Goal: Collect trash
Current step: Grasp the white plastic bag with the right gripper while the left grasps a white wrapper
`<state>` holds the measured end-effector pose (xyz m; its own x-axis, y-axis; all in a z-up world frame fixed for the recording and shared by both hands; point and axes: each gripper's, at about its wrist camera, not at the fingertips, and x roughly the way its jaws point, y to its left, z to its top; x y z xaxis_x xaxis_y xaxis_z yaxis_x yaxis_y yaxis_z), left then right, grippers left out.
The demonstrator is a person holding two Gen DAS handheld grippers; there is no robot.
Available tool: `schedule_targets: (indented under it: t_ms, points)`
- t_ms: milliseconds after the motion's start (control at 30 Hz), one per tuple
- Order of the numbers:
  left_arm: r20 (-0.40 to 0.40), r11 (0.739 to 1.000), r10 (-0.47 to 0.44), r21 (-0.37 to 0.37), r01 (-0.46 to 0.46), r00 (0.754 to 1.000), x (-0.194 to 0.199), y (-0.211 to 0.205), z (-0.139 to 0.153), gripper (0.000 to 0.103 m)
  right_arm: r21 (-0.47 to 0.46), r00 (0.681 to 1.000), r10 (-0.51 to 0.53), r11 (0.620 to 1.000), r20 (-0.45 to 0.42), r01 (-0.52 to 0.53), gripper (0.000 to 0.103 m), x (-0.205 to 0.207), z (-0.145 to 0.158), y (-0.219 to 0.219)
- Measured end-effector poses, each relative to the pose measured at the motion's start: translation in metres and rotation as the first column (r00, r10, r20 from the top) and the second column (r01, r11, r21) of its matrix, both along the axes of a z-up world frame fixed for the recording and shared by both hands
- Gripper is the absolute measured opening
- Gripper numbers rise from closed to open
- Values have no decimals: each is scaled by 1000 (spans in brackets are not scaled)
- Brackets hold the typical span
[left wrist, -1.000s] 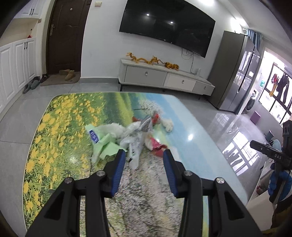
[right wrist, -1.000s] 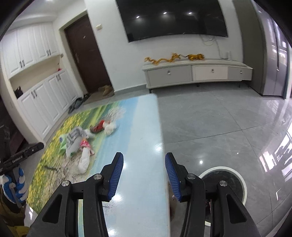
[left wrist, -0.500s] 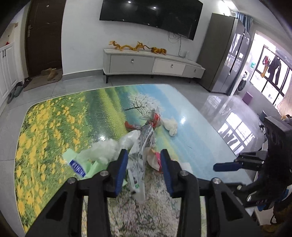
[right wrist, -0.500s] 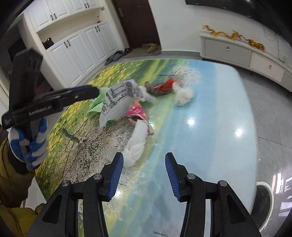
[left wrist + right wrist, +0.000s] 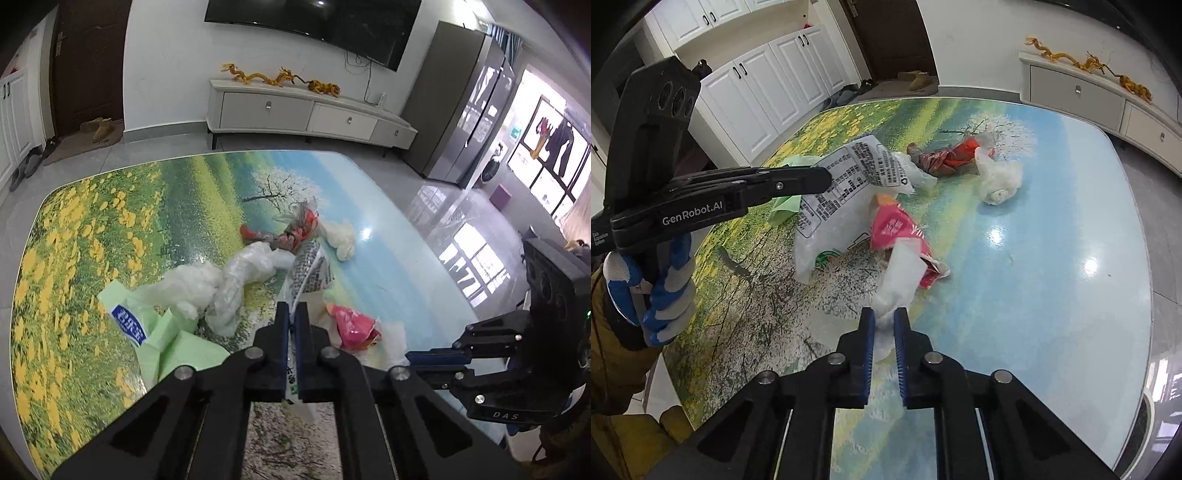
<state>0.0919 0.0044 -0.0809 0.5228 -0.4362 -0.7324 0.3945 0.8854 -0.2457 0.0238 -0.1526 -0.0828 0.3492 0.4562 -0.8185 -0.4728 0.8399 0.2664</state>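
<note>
Trash lies mid-table. My left gripper (image 5: pixel 292 314) is shut on a clear printed plastic bag (image 5: pixel 309 271), seen lifted in the right wrist view (image 5: pixel 846 188). My right gripper (image 5: pixel 884 321) is shut on a crumpled white tissue (image 5: pixel 899 280), which lies against a pink wrapper (image 5: pixel 897 229). The left gripper (image 5: pixel 816 179) shows from the side in the right wrist view. A red wrapper (image 5: pixel 945 158), a white wad (image 5: pixel 999 181), clear plastic bags (image 5: pixel 221 280) and a green bag (image 5: pixel 162 332) lie around them.
The table (image 5: pixel 92 221) has a glossy landscape print and rounded edges. A TV cabinet (image 5: pixel 306 114) stands by the far wall, a grey fridge (image 5: pixel 465 107) at right, white cupboards (image 5: pixel 764 88) at left. A round bin (image 5: pixel 1148 410) sits on the floor beside the table.
Both grippers went from open to shut. The left closed on the printed plastic bag. The right moved in over the table and closed on the white tissue.
</note>
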Motion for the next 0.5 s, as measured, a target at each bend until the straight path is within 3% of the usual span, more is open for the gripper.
schedule_targets:
  t_ms: [500]
  points:
    - [80, 995, 73, -77, -67, 994, -69, 20, 46, 2, 37, 990, -101, 995, 102, 98, 8, -65, 40, -50]
